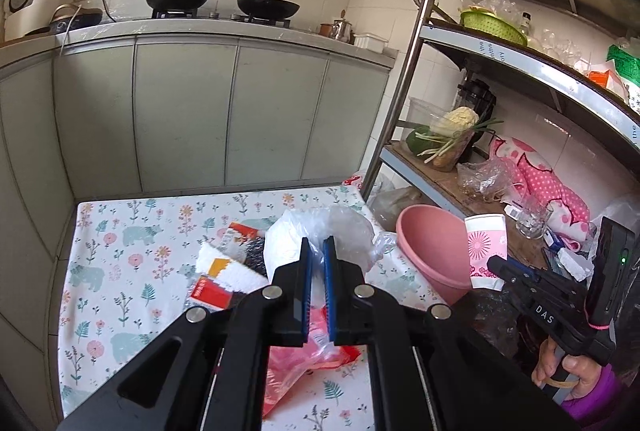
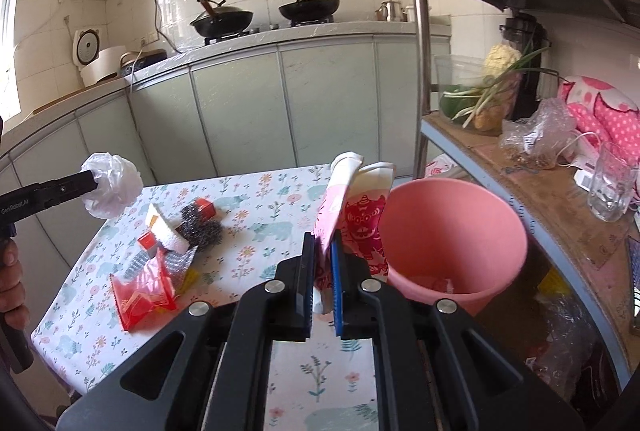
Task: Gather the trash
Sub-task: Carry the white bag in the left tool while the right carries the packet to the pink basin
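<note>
On the left, a crumpled clear plastic bag (image 2: 112,191) was held clamped in the left tool (image 1: 317,255), lifted above the bench (image 2: 256,191). The bag was judged light, soft and slippery; a grip on its bunched folds would be the surest, since a single loose layer might slide out.

Farther right, on the bench's flowered cloth, the uncollected trash was seen: a red wrapper (image 2: 142,297), a white sponge-like block (image 2: 166,227), a small red carton (image 2: 206,207) and a steel wool pad (image 2: 200,227). The wrapper was judged thin and crackly, best pinched at an edge; the steel wool springy and rough, easily gripped anywhere.

Right again, a flattened paper cup (image 2: 352,215) was clamped in the right tool (image 2: 321,259), just beside the rim of the pink bin (image 2: 452,243). The cup was judged light, crushable and safely gripped by its wall.
</note>
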Tool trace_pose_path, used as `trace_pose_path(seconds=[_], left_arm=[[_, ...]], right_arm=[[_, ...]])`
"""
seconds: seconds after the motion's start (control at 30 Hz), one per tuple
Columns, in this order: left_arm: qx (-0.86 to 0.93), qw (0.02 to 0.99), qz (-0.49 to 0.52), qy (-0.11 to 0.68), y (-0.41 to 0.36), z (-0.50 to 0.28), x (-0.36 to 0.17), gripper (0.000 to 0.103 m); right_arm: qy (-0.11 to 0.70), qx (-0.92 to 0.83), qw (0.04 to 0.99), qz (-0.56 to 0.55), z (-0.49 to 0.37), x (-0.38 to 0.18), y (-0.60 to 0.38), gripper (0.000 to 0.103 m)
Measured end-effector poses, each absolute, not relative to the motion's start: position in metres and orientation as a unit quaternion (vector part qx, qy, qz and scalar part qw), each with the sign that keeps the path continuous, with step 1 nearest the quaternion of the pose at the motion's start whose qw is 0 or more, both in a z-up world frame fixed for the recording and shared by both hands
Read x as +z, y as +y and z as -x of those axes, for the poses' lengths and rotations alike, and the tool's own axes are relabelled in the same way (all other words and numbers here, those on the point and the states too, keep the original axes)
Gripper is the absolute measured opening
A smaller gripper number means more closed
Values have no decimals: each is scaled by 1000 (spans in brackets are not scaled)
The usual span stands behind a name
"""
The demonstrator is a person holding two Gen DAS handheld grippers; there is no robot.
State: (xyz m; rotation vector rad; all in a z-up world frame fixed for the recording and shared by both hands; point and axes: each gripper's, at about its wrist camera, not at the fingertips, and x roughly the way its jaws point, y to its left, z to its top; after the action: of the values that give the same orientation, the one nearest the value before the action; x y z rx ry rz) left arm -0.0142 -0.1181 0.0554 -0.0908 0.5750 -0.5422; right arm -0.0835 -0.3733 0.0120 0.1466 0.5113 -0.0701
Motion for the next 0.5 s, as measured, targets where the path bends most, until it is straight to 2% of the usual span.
trace_pose_path(seconds=[0.5], left_arm=[[-354,887,12,297,-259,-21,43,5]], right_arm=[[257,-100,957,-86,72,0,-431,8]])
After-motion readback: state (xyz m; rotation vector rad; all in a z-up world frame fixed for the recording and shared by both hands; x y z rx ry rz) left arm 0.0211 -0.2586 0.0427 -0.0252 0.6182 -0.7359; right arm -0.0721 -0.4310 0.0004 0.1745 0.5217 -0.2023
